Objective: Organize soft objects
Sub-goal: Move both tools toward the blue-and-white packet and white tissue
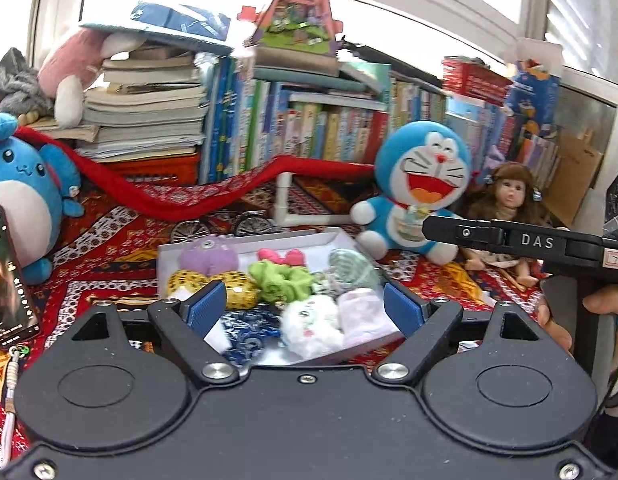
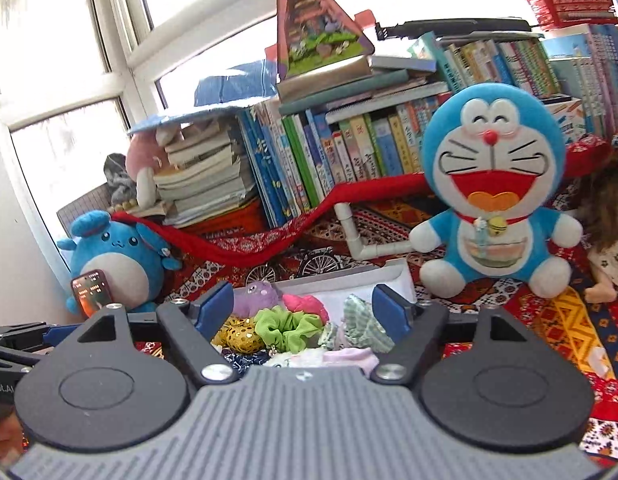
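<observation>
A white shallow box lies on the patterned red cloth and holds several soft things: a purple plush, a pink bow, a green scrunchie, a gold sequin piece, a white fluffy toy and a pale pink cloth. My left gripper is open and empty above the box's near side. My right gripper is open and empty, also over the box. Its black arm shows in the left wrist view.
A Doraemon plush sits right of the box, a doll beside it. A blue round plush and a phone stand at the left. Stacked books, a red scarf and a white pipe lie behind.
</observation>
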Demonstrator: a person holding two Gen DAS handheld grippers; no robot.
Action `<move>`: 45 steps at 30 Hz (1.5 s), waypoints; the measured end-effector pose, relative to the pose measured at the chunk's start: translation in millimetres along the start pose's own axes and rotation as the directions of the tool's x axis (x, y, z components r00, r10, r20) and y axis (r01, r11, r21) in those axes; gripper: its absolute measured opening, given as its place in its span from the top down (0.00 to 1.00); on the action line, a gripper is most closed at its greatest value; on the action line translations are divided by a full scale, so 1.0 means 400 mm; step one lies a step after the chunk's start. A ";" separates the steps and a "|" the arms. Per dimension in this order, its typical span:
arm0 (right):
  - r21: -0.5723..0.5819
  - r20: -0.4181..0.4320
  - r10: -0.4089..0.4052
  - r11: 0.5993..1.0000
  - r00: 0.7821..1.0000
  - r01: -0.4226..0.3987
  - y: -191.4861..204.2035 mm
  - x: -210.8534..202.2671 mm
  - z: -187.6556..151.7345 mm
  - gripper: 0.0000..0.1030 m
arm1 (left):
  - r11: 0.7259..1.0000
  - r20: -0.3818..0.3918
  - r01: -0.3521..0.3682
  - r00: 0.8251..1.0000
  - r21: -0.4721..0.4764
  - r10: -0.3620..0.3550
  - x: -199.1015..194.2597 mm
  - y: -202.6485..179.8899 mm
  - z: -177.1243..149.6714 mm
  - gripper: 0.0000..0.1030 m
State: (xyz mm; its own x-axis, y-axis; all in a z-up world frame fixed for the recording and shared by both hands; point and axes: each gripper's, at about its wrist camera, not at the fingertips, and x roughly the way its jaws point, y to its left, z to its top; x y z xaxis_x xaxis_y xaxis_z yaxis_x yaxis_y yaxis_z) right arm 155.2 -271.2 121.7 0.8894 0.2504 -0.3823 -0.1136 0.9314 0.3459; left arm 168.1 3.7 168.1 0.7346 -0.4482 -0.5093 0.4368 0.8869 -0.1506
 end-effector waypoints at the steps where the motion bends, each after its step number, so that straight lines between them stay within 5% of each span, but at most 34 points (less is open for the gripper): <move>1: 0.001 0.006 0.000 1.000 1.000 0.000 -0.006 -0.012 -0.001 0.17 | 1.000 0.002 0.006 1.000 0.007 -0.006 -0.007 -0.010 -0.003 0.18; 14: -0.041 0.035 -0.030 0.999 0.999 0.031 -0.062 -0.128 -0.032 0.15 | 0.993 -0.008 0.092 0.996 0.073 -0.092 -0.033 -0.142 -0.039 0.17; 32: -0.024 -0.010 -0.077 0.997 0.997 0.077 -0.159 -0.162 -0.079 0.14 | 0.986 -0.117 0.144 0.984 0.088 -0.133 0.074 -0.245 -0.090 0.17; 45: 0.003 -0.119 -0.130 0.991 0.984 0.131 -0.233 -0.124 -0.106 0.14 | 0.982 -0.232 0.179 0.959 0.062 -0.160 0.153 -0.286 -0.120 0.34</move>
State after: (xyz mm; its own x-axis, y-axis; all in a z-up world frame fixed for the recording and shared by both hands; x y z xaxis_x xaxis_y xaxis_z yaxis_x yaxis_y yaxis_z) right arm 102.8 -359.1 72.0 0.8378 0.1571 -0.5229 0.0054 0.9553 0.2957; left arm 138.1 -120.0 113.5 0.5141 -0.5464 -0.6612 0.5928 0.7835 -0.1865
